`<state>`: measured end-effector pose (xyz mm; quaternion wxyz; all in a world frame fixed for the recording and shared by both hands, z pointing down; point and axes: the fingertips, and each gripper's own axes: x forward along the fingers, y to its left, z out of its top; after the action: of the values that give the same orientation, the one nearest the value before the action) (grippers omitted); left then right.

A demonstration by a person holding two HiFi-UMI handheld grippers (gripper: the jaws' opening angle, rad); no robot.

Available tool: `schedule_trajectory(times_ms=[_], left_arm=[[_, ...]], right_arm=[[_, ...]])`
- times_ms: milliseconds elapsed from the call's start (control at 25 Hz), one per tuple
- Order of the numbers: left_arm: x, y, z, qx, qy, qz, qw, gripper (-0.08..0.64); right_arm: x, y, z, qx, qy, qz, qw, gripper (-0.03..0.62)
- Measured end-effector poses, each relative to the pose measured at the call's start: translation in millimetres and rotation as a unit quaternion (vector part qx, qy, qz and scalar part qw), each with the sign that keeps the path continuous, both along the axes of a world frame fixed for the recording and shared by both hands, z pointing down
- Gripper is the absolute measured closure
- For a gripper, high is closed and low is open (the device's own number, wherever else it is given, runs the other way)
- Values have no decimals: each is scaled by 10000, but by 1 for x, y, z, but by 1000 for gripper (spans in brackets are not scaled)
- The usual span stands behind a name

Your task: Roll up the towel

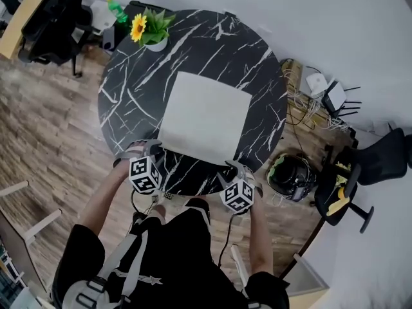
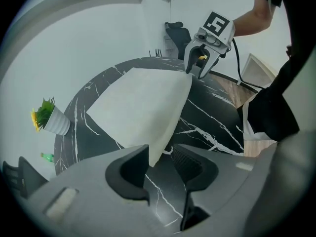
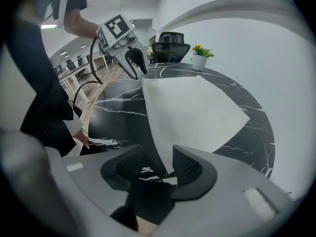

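A white towel [image 1: 205,118] is laid flat and unrolled near the middle of the round black marble table [image 1: 129,102], with one edge lying along the table's near rim. The left gripper [image 1: 151,150] is held at the table's near rim, at the towel's near left corner. The right gripper [image 1: 233,169] is held at the same rim, at the near right corner. Both are pointed steeply down at the tabletop.

In the left gripper view the left gripper's [image 2: 160,157] jaws are seen apart, and the towel [image 2: 143,107] corner is seen in the gap between them. The corner is not pinched. It lies close to the left pad, but contact cannot quite be made out. The right gripper [image 2: 200,65] is seen at the towel's other near corner, over the table [image 2: 212,117].

In the right gripper view the right gripper's [image 3: 165,164] jaws are likewise spread, with the towel [image 3: 192,107] corner reaching in between and not clamped. The left gripper [image 3: 133,60] is seen with jaws parted at the far end of the same towel edge.

A potted sunflower [image 1: 149,29] is placed at the table's far rim. A green bottle [image 1: 117,10] and a black office chair [image 1: 55,18] are seen beyond that far rim, off the table. A dark helmet-like object [image 1: 291,176] is seen on the floor by the table's right side.
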<state>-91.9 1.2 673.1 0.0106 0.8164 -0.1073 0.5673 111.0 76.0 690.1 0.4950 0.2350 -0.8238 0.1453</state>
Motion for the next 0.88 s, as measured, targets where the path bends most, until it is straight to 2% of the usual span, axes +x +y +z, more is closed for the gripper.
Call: schedule_trajectory(times_ms=[280, 560, 880], left_arm=[[1, -4, 17, -232, -160, 27, 9996, 394], [-9, -8, 33, -289, -494, 174, 9982, 396], [-8, -3, 35, -223, -583, 410, 9972, 434]], right_arm=[[4, 0, 16, -328, 112, -216, 9992, 416], [3, 0, 17, -420, 183, -428, 9980, 420], [4, 0, 17, -417, 347, -496, 9973, 431]])
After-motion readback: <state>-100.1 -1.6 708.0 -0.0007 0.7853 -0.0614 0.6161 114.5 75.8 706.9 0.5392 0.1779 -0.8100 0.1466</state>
